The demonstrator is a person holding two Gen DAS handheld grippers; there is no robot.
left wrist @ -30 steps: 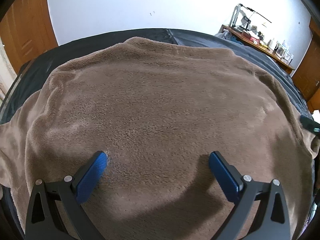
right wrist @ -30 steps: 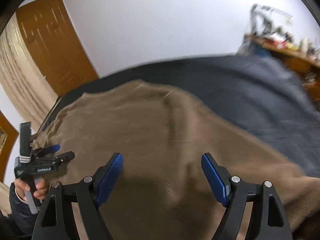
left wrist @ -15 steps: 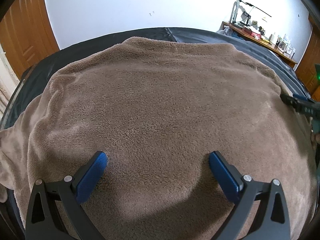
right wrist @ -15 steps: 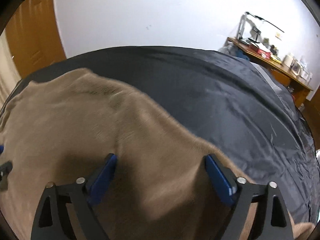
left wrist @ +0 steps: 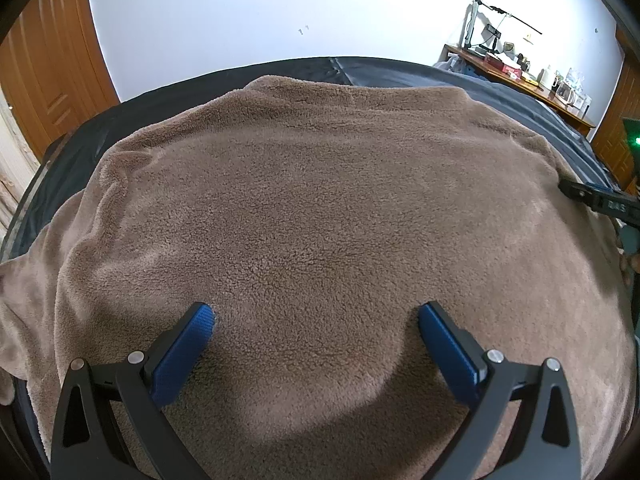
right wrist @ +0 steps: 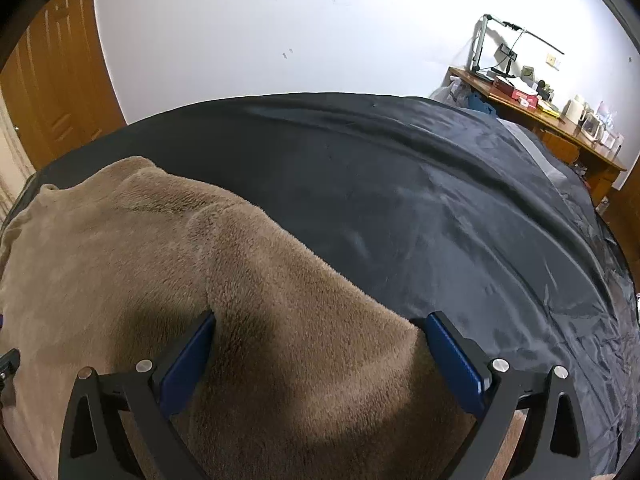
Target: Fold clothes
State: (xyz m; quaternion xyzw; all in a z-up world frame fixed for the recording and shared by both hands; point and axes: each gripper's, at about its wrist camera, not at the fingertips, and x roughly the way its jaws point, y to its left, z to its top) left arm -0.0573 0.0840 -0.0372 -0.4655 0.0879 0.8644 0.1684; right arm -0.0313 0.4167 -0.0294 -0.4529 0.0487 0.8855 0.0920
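Observation:
A brown fleece garment (left wrist: 320,208) lies spread flat over a black sheet (left wrist: 384,74) on a bed. My left gripper (left wrist: 316,320) is open, its blue pads low over the garment's near part, holding nothing. My right gripper (right wrist: 320,324) is open over the garment's right edge (right wrist: 240,280), where the fleece meets the black sheet (right wrist: 440,200). The right gripper's tip also shows at the right edge of the left wrist view (left wrist: 596,198).
A wooden desk (right wrist: 552,116) with a lamp, boxes and bottles stands at the far right against the white wall. Wooden doors (left wrist: 44,80) stand at the left. The bed's right edge (right wrist: 624,280) drops off near the desk.
My right gripper has swung right, from over the garment's middle to its right edge. The left gripper has stayed almost still over the near part.

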